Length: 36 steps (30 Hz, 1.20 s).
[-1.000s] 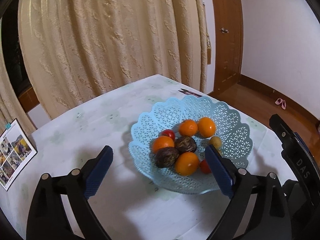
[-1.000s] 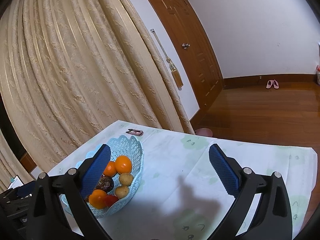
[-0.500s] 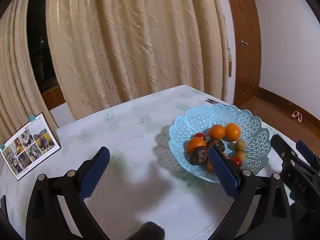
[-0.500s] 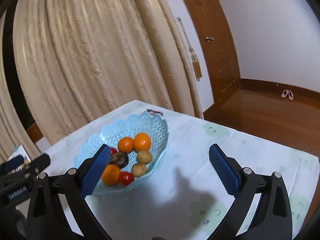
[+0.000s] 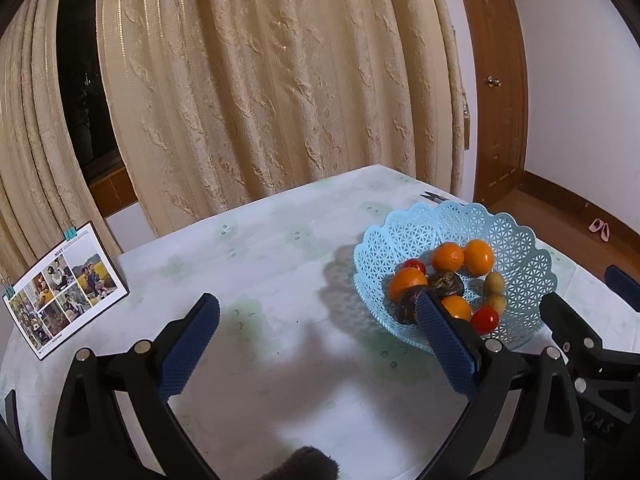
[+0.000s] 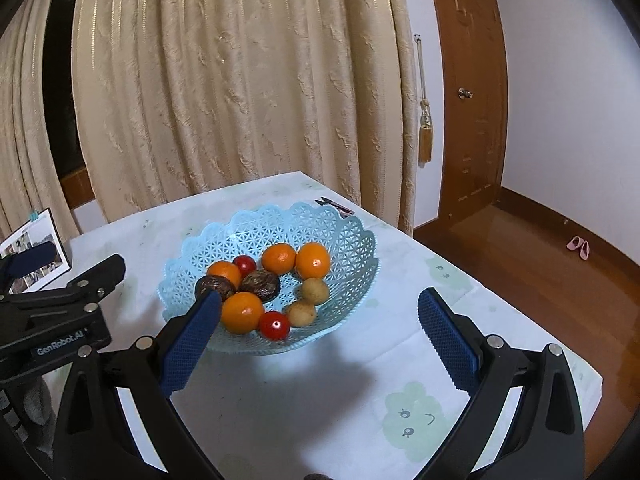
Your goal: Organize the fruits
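We've got the table (image 6: 352, 392) under a pale printed cloth, w/ the blue lattice basket (image 6: 352, 240) standing on it, well in from the edges. All the fruit sits inside it, none loose on the cloth that we can see.

Basket: thin plastic, prob. light and a bit flexy; we'd take it by the scalloped rim, not the floor.

Oranges (image 6: 313, 260) (four, biggest pieces): firm, round, waxy skin, so likely to roll or slip; we'd grip across the middle, pads square on.

Two dark wrinkled fruits (image 6: 260, 284): look hard-shelled, rough, so easy to hold.

Two small tan fruits (image 6: 315, 290) & two tomatoes (image 6: 274, 325): tomatoes are smooth, soft, bruise-prone, so gentle squeeze only.

Left gripper (image 5: 316, 320): jaws have just been opening and now stand wide, nothing between the pads, hovering over bare cloth beside the basket. Right gripper (image 6: 320, 320): jaws wide too, empty, aimed at the basket's near side.
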{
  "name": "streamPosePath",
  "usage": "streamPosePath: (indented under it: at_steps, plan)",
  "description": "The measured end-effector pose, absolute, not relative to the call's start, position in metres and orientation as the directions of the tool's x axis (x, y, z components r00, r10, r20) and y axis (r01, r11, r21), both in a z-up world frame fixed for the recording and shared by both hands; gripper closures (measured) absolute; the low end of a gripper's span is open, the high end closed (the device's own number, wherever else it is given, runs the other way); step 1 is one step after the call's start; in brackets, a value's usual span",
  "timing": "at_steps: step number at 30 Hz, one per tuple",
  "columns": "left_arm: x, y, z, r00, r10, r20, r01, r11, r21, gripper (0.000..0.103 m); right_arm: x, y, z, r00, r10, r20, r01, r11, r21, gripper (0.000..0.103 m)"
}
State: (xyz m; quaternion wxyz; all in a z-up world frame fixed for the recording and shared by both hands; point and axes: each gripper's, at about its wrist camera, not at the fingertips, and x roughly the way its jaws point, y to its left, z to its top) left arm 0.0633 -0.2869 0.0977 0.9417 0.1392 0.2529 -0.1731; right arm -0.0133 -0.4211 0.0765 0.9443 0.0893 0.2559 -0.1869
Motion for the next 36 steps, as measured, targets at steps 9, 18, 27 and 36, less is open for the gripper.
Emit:
streamPosePath:
  at_steps: [9,18,27,36]
  plan:
    - [0.0605,-0.289,0.0977,0.815,-0.255,-0.52,0.401,0.896,0.189,0.005,-0.0131,-0.4148,0.0755,0.792,-0.333,-0.511,0.398,0.917,0.019,0.003]
    - [0.0591,-0.2917,0.0955,0.818,-0.248,-0.519,0.399,0.894,0.203,0.005,-0.014,-0.4171,0.0755,0.794,-0.337,-0.507,0.4,0.916,0.017,0.003]
    - [0.0583,-0.2927,0.0943,0.822,-0.238,-0.517,0.394,0.894,0.215,0.005,-0.0141,-0.4166,0.0735,0.792,-0.334,-0.511,0.398,0.917,0.018,0.003]
    - [0.0581,-0.2941,0.0931,0.825,-0.228,-0.518,0.39,0.892,0.227,0.005,-0.0139,-0.417,0.0726,0.791,-0.335,-0.513,0.398,0.917,0.015,0.003]
